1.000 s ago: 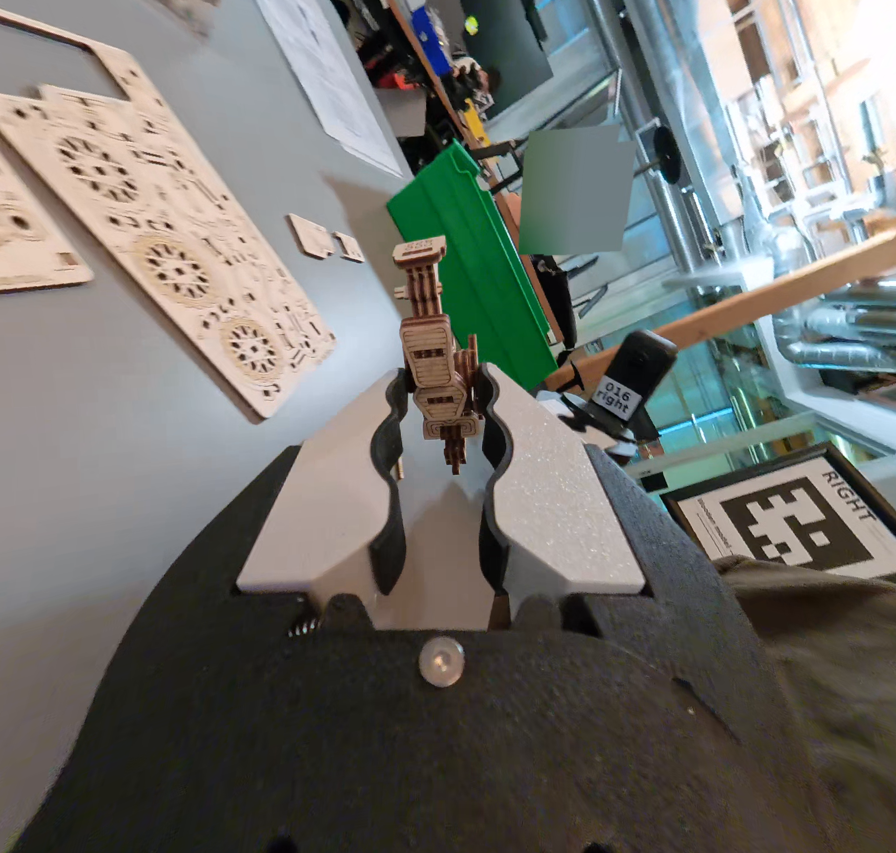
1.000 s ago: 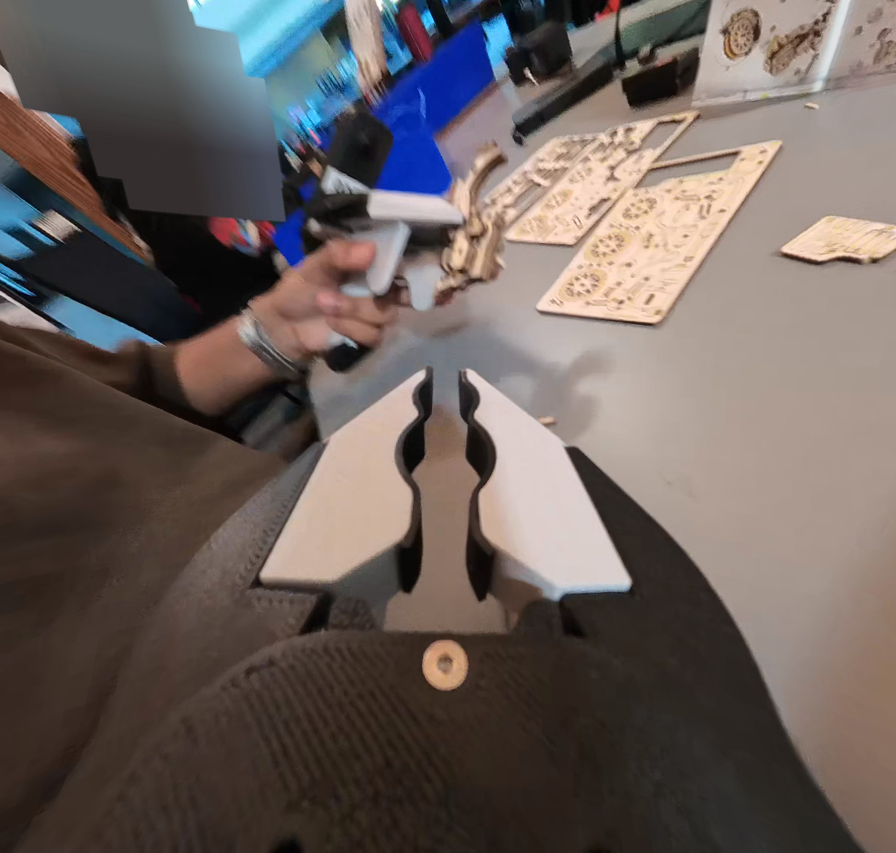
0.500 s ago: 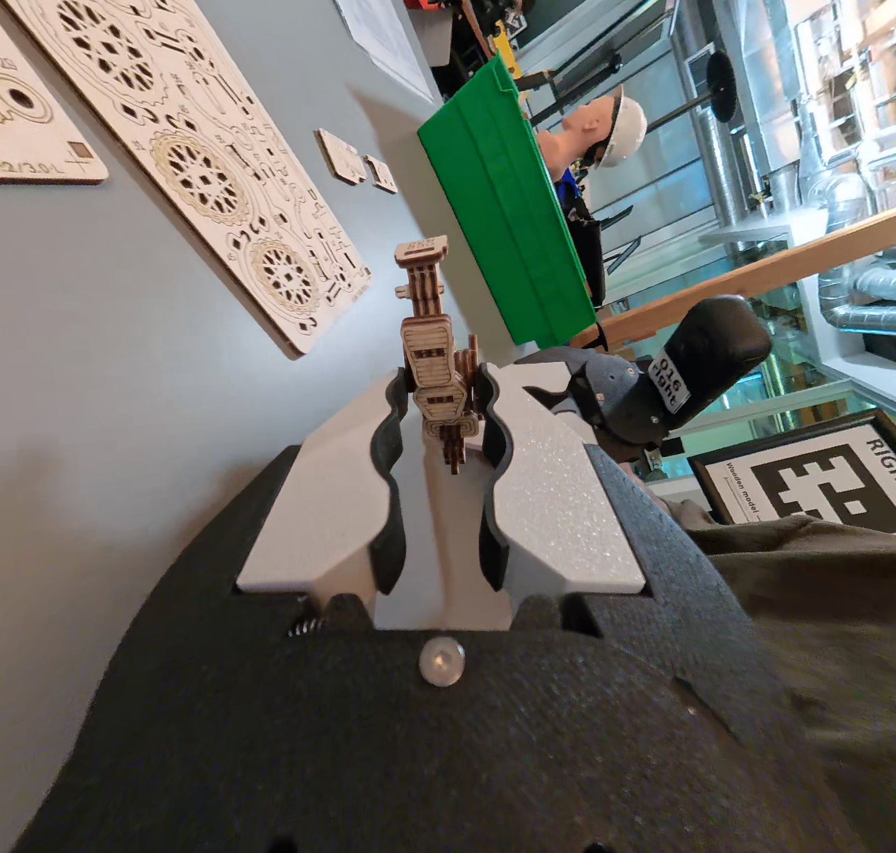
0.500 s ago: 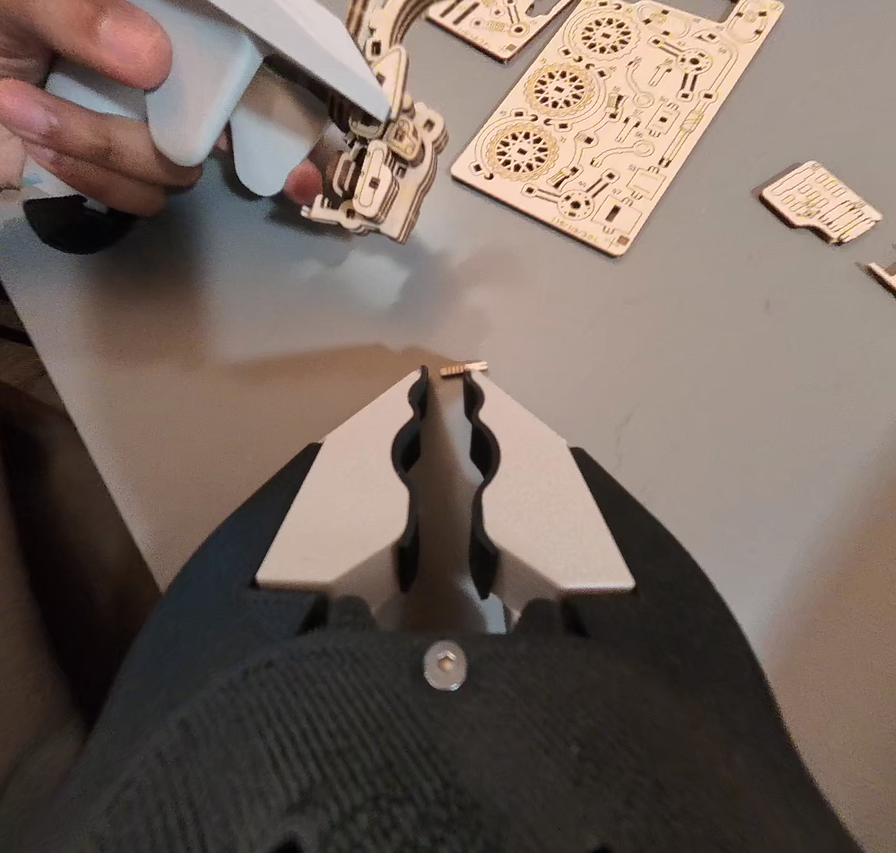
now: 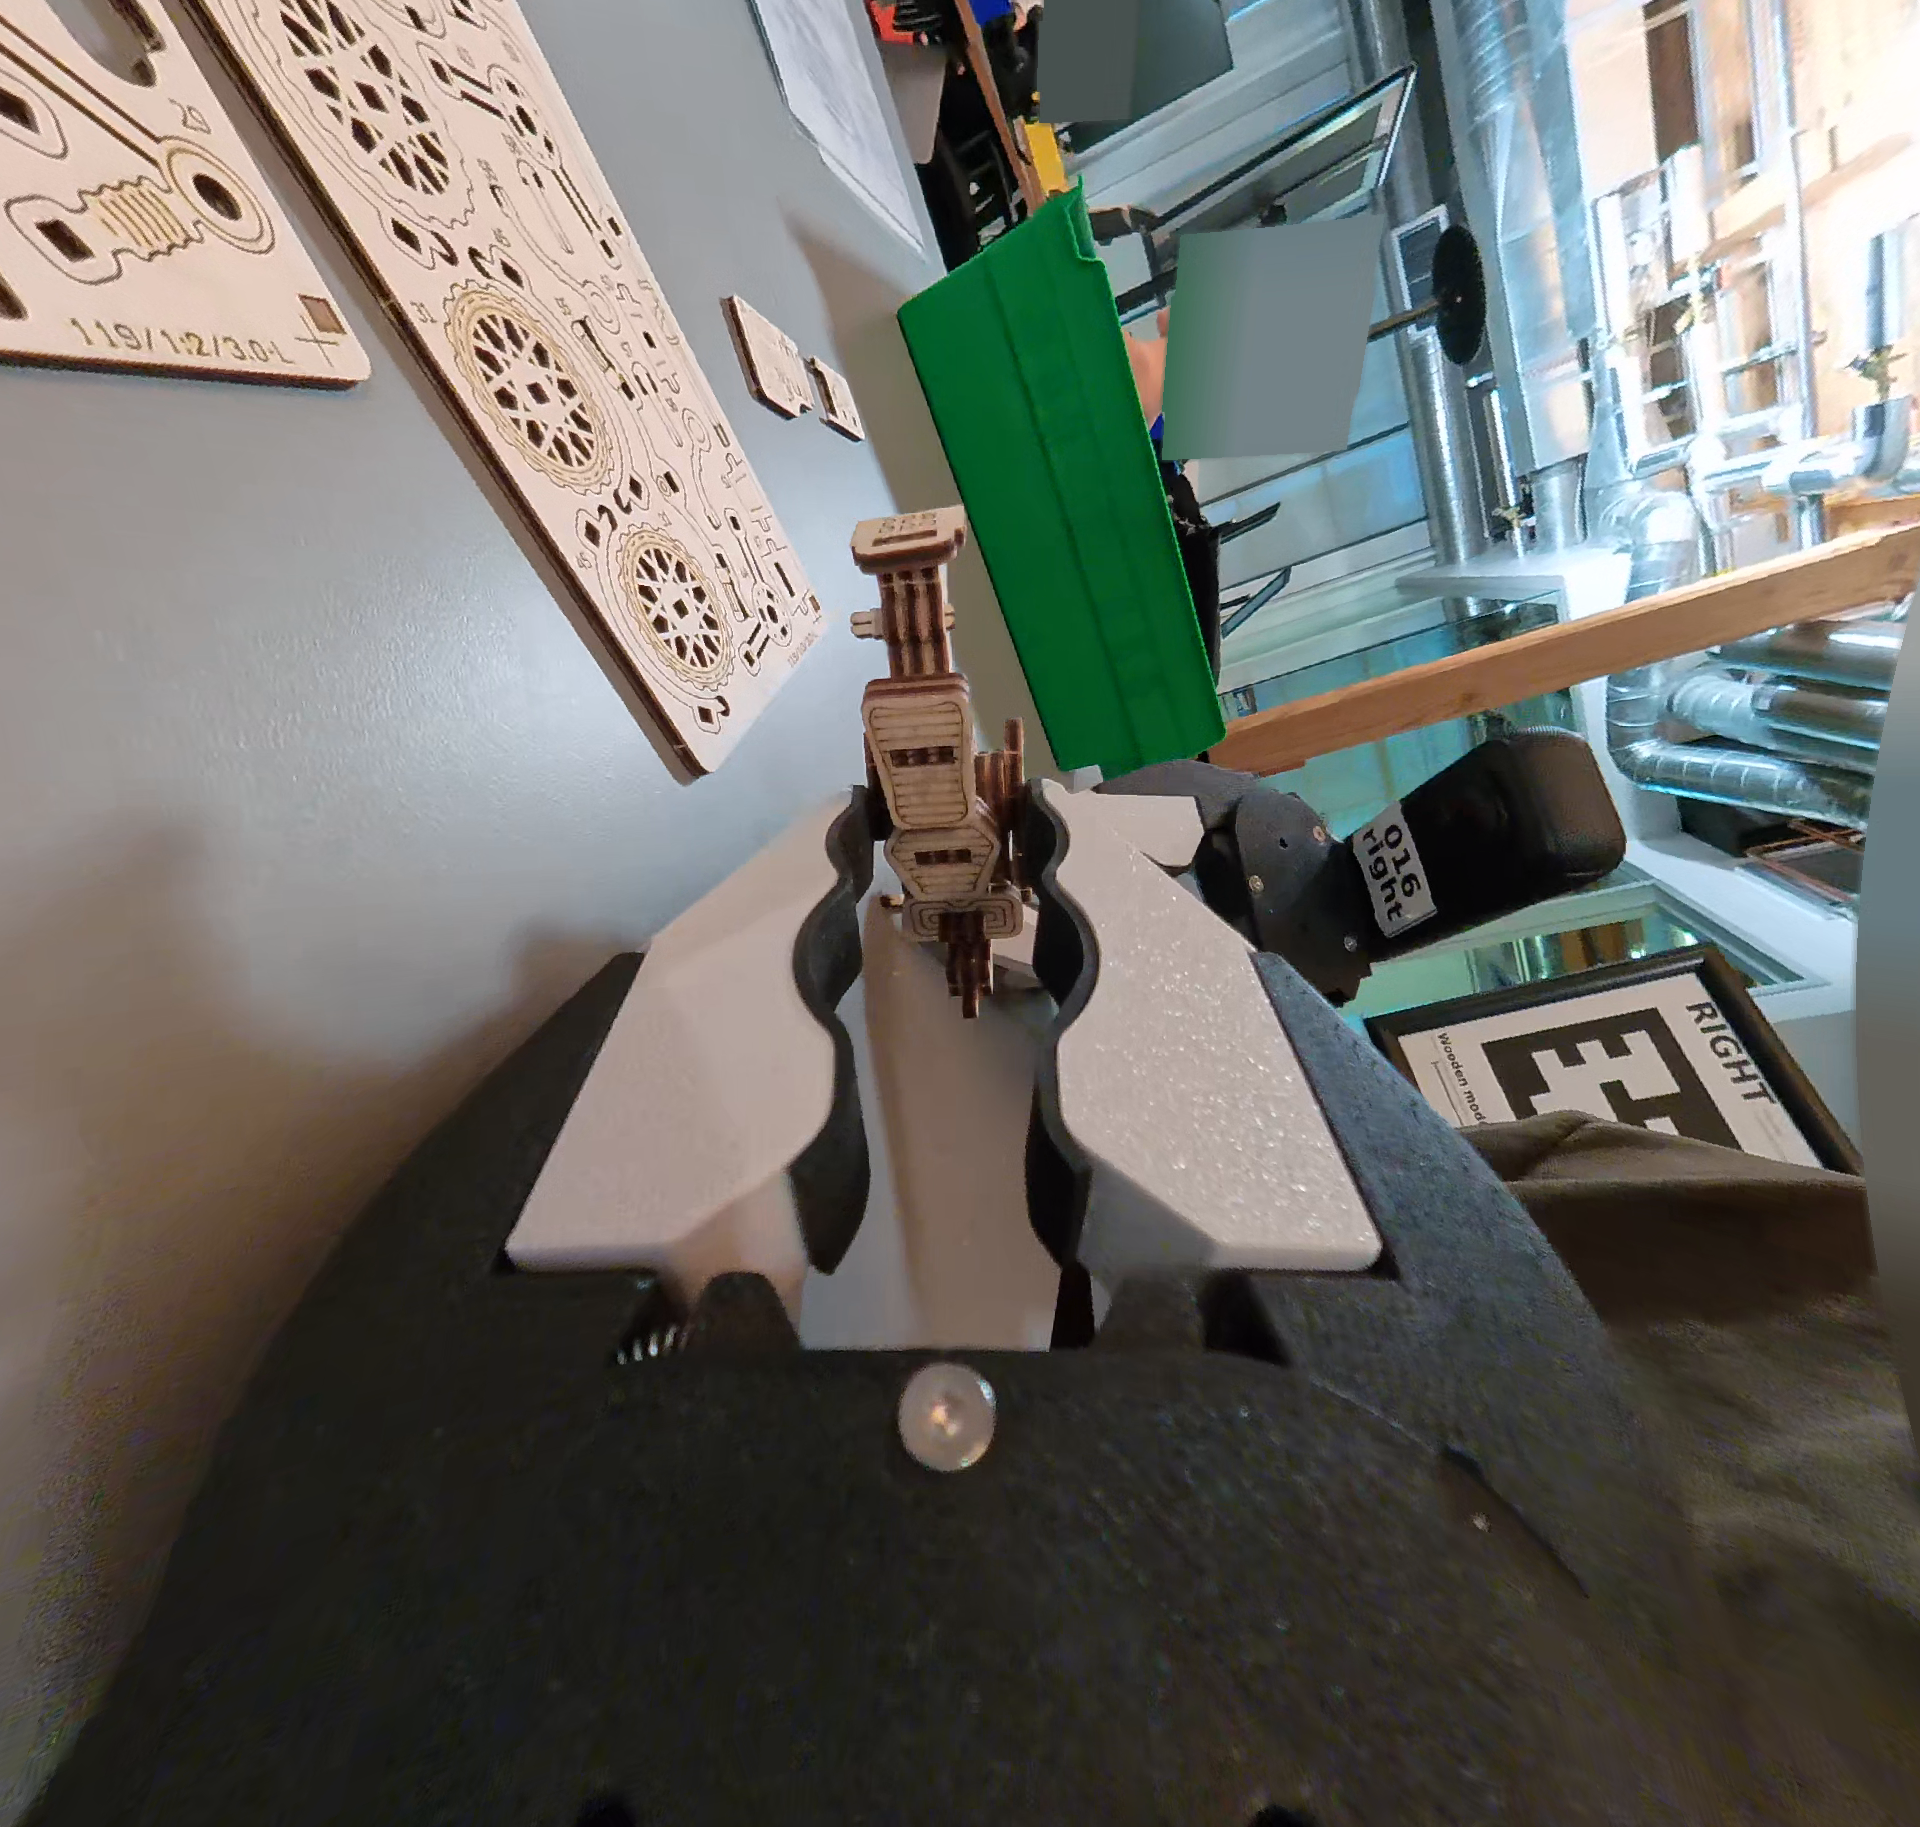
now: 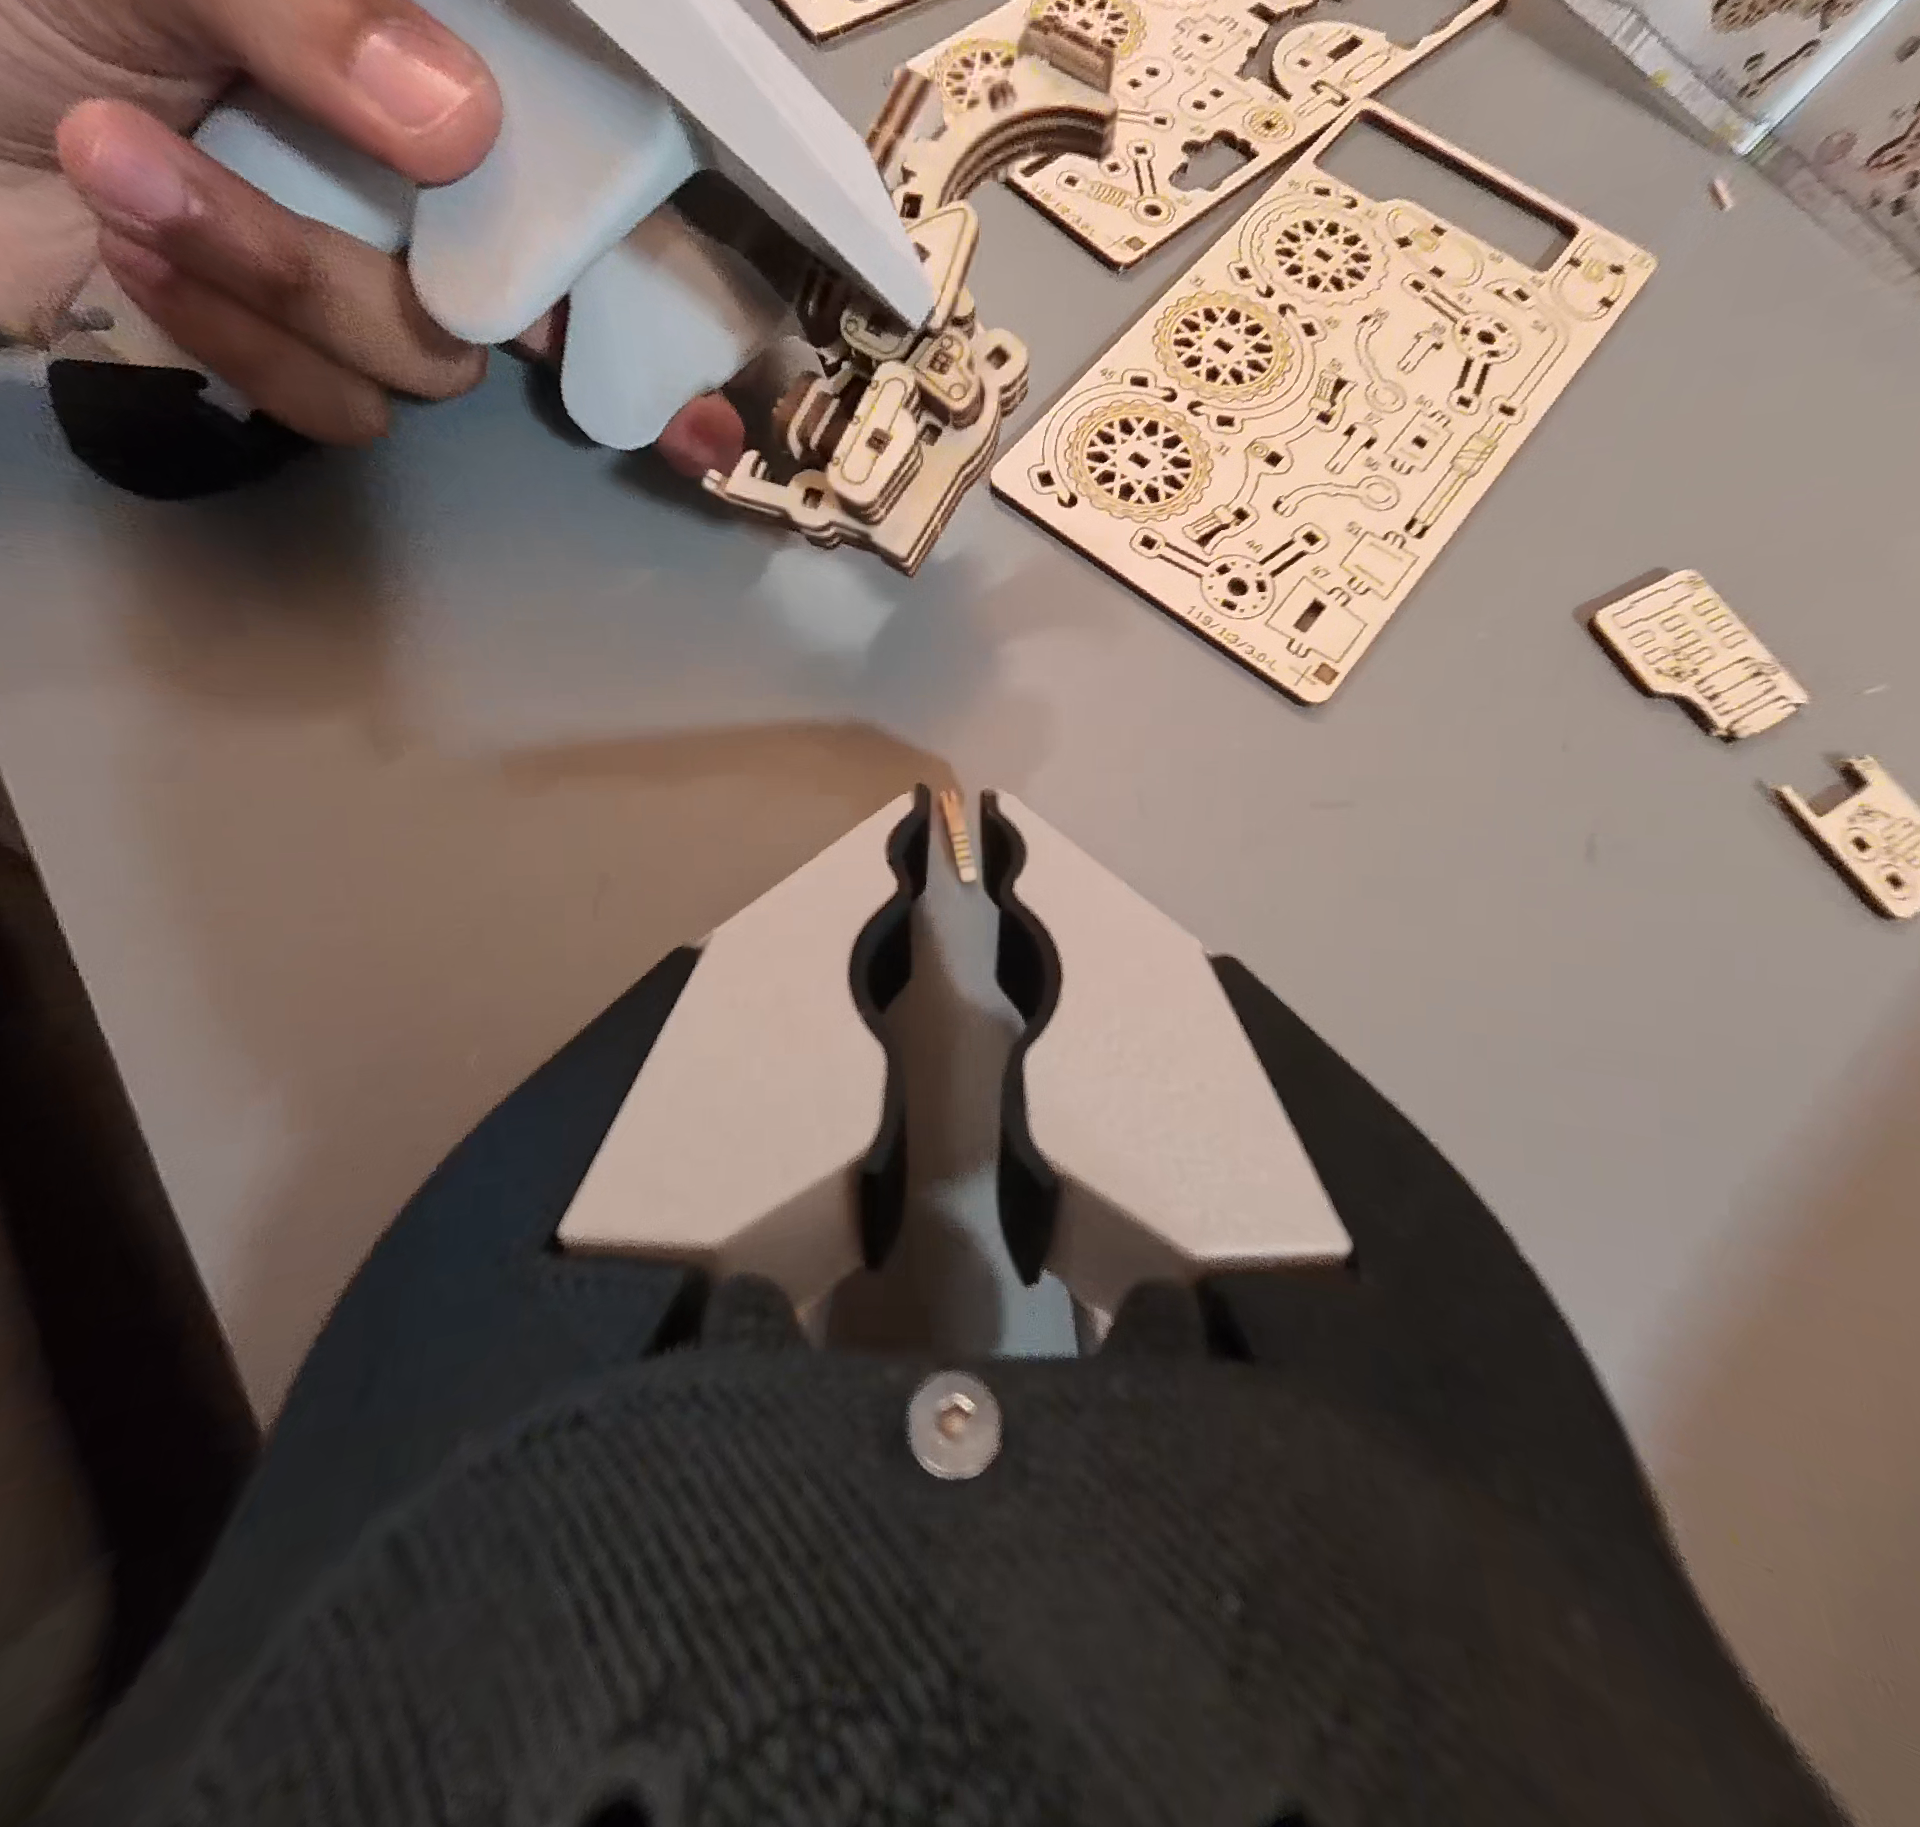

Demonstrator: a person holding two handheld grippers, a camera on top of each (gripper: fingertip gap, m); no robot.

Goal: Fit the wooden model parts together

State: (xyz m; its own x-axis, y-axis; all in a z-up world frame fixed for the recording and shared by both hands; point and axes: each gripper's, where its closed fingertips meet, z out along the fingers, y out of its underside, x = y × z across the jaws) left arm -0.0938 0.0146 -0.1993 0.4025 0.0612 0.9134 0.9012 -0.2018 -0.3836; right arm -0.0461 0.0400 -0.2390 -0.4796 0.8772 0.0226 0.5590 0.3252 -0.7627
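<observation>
My left gripper [image 5: 945,811] is shut on a partly built wooden model [image 5: 920,738], which sticks out past the fingertips above the grey table. The right wrist view shows the same model [image 6: 894,427] held in the air by the left gripper's white finger [image 6: 707,115], with a person's hand on the handle. My right gripper [image 6: 951,801] is low over the table with its jaws a narrow gap apart. A tiny wooden pin [image 6: 958,837] lies on the table between the fingertips, not pinched.
Laser-cut wooden part sheets [image 6: 1330,406] lie beyond the model and also show in the left wrist view [image 5: 499,323]. Two small loose wooden pieces [image 6: 1694,665] [image 6: 1860,832] lie at the right. A green bin [image 5: 1060,530] and a framed marker card [image 5: 1610,1071] stand nearby. The table edge runs along the left [image 6: 62,842]. My right fingertips sit around 7 cm from my left ones.
My right gripper swung down to the table and moved forward until the small pin sits between its fingertips. The left gripper still holds the model and has come closer to the sheets.
</observation>
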